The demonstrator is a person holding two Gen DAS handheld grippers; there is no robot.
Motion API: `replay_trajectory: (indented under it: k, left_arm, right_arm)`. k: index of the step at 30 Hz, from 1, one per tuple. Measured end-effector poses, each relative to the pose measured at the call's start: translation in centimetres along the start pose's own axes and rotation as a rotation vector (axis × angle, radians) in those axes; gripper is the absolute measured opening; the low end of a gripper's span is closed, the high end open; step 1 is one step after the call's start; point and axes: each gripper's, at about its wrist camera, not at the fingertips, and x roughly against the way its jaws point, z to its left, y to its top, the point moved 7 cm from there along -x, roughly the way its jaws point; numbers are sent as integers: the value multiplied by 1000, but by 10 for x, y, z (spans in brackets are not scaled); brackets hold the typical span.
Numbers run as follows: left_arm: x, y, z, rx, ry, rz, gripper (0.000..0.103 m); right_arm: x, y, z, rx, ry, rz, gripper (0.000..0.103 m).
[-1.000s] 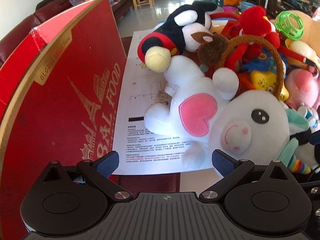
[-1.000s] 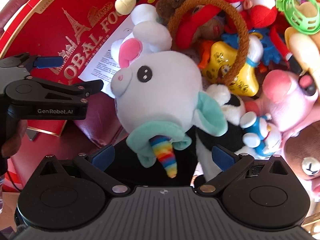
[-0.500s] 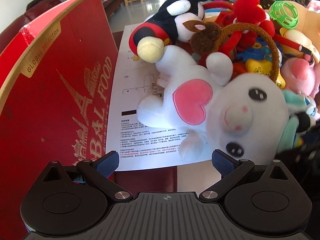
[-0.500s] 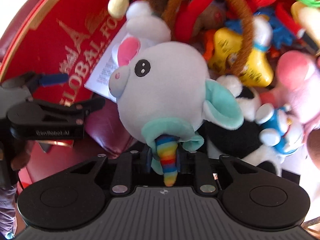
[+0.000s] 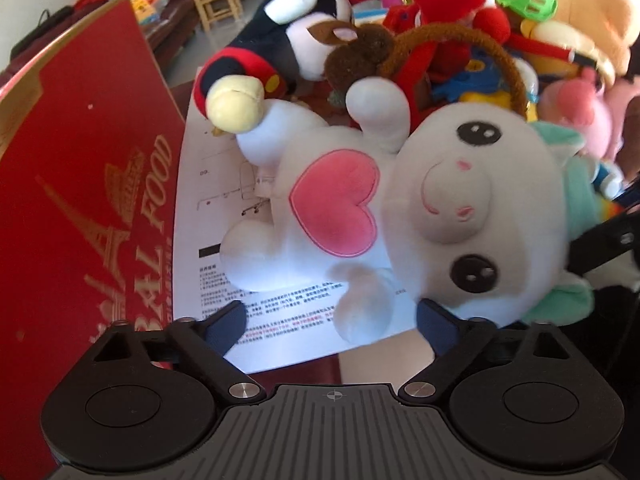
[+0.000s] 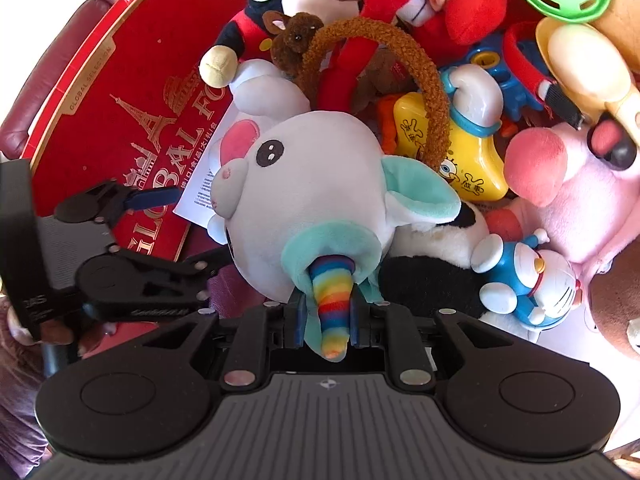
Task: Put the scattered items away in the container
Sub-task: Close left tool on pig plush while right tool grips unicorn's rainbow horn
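Right gripper: a second ago its jaws were standing wide apart below the white unicorn plush; now they are pinching the rainbow horn, blue pads pressed on both sides of it.
Left gripper: its jaws are closing, though still wide, and it is sitting lower and nearer the plush than before. The plush's lower foot is hanging between the blue pads; the right pad is just under the head, and I cannot tell whether it is touching.
Unicorn plush: it is lying on its side at the front of the toy heap, half on the printed sheet, pink heart facing the left camera. Its head is looming larger and more tilted in that view than a second ago.
Container: the red box is standing just left of the sheet, with the plush outside it.
Writing on the box: gold letters are reading "GLOBAL FO…" beside an Eiffel Tower drawing, and "GLOBAL SELECTION" is running along the rim strip.
Sheet: black and red small print with line diagrams, too fine to read.
Yellow toy: it is showing a SpongeBob face and Chinese characters.
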Motion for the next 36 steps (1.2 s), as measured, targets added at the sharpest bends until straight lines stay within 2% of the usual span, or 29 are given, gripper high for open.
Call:
replay_trajectory:
  k: [3, 4, 5, 6, 10, 13, 15, 18, 19, 20, 21, 22, 27, 29, 32, 36]
  left_arm:
    - [-13, 3, 3, 20, -43, 35, 62]
    - [-16, 4, 3, 35, -76, 42, 48]
    - [-19, 5, 3, 48, -113, 53, 24]
    - [-21, 5, 1, 54, -141, 68, 24]
    - [-20, 3, -9, -23, -135, 63, 22]
    - [-22, 2, -11, -41, -135, 60, 23]
    - [-26, 2, -7, -34, -126, 64, 27]
    - [-29, 4, -3, -45, -108, 52, 42]
    - [-30, 4, -4, -61, -104, 49, 53]
    - [-33, 4, -5, -83, -91, 50, 56]
    - [-37, 8, -6, -99, -81, 53, 56]
    - [-39, 9, -8, -105, -80, 59, 56]
    - [-53, 9, -2, -86, -94, 84, 59]
    - [-56, 9, 4, -80, -76, 86, 71]
    - [-59, 9, 13, -64, -63, 79, 78]
    - [-67, 11, 14, -75, -56, 85, 78]
  right_arm:
    - [2, -1, 0, -9, 9, 6, 25]
    - [2, -2, 0, -13, 11, 9, 27]
    - [2, -2, 0, -19, 14, 9, 27]
    - [3, -1, 0, -26, 19, 9, 28]
    - [12, 3, -4, -78, 55, -34, 39]
    - [8, 7, -13, -132, 70, -47, 42]
    - [3, 6, -18, -191, 90, -47, 45]
    - [4, 7, -23, -237, 112, -74, 49]
    - [7, 9, -24, -237, 111, -96, 55]
    - [11, 11, -25, -234, 111, -115, 62]
    - [13, 13, -25, -232, 118, -125, 79]
    - [13, 14, -24, -226, 126, -127, 85]
    - [-6, 11, -12, -136, 97, -66, 85]
    - [-13, 11, -12, -128, 95, -67, 85]
    - [-20, 18, -9, -98, 83, -68, 87]
    - [-36, 22, -8, -91, 80, -51, 91]
